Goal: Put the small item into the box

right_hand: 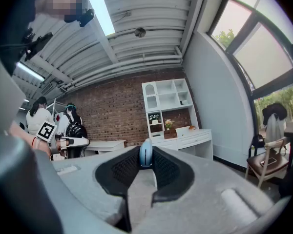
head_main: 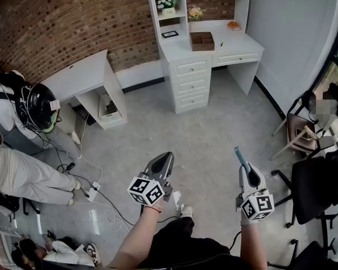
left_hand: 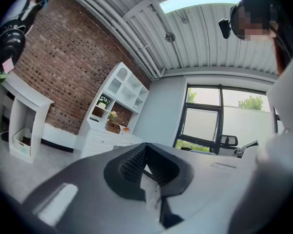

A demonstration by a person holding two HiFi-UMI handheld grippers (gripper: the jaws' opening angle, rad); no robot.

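A brown open box (head_main: pixel 201 40) stands on the white desk (head_main: pixel 239 45) far ahead across the room; it also shows small in the left gripper view as the box (left_hand: pixel 113 127). My right gripper (head_main: pixel 238 151) is shut on a small blue item (head_main: pixel 241 158), and the right gripper view shows the blue item (right_hand: pixel 145 154) pinched upright between the black pads (right_hand: pixel 162 168). My left gripper (head_main: pixel 165 155) hangs beside it over the floor, its jaws closed tip to tip with nothing between them in the left gripper view (left_hand: pixel 145 147).
The desk carries a shelf unit (head_main: pixel 172 4) with flowers, a small orange thing (head_main: pixel 234 25) and a dark frame (head_main: pixel 169 34). A low white table (head_main: pixel 84 75) stands at left, near people (head_main: pixel 17 170) and floor cables (head_main: pixel 96 198). Chairs (head_main: pixel 304 134) crowd the right.
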